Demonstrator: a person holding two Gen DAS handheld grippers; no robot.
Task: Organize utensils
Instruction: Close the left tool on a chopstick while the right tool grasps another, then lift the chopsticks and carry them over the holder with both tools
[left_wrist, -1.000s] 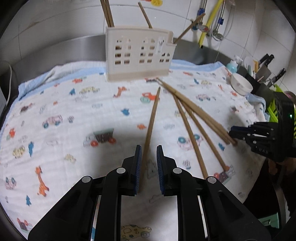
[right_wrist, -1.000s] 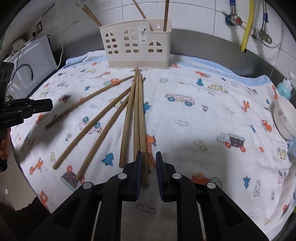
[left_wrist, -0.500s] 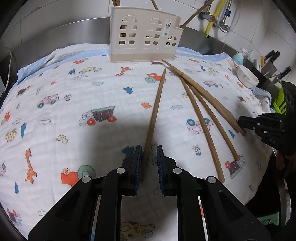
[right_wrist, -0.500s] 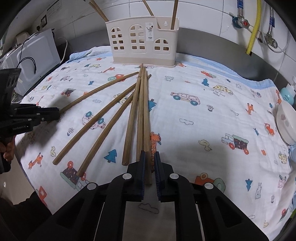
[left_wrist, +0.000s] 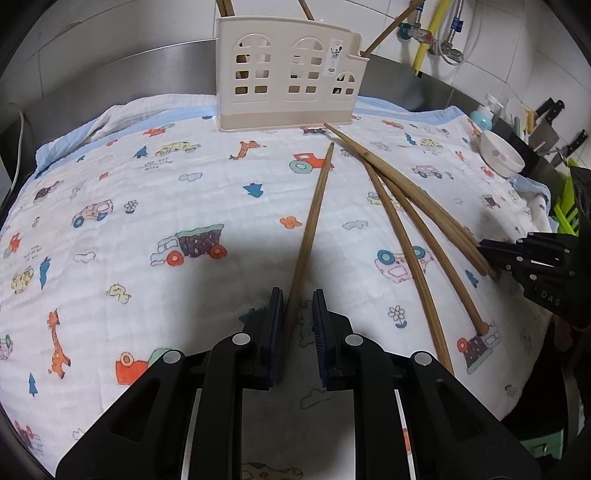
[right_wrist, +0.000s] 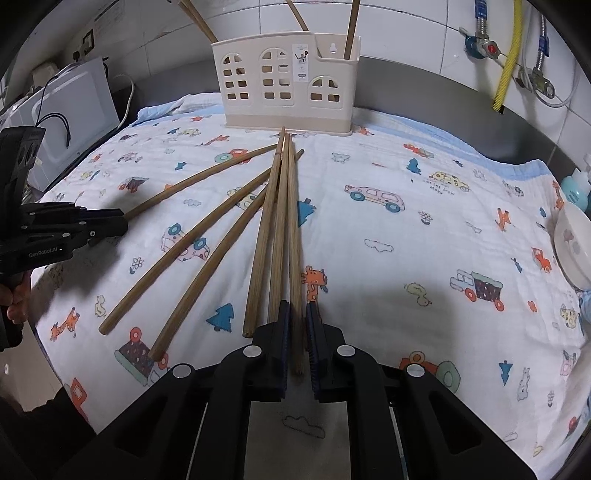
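Several wooden chopsticks lie on a printed cloth in front of a cream utensil holder (left_wrist: 288, 74), which also shows in the right wrist view (right_wrist: 286, 85) with a few chopsticks standing in it. My left gripper (left_wrist: 298, 295) straddles the near end of one lone chopstick (left_wrist: 312, 221); the chopstick rests against the left pad, with a gap to the right pad. My right gripper (right_wrist: 296, 308) is shut on the rightmost chopstick (right_wrist: 293, 229) of a bundle of three. Two more chopsticks (right_wrist: 207, 258) lie to the left of the bundle.
A white bowl (left_wrist: 500, 153) sits at the cloth's right edge, with a blue soap bottle (left_wrist: 485, 112) and knives (left_wrist: 550, 114) behind it. A white microwave (right_wrist: 66, 110) stands at the left in the right wrist view. Pipes and taps (right_wrist: 509, 48) run along the tiled wall.
Both grippers have lowered and moved forward over the cloth towards the holder. The right jaws have narrowed onto the rightmost chopstick. The left jaws stay slightly apart around the lone chopstick.
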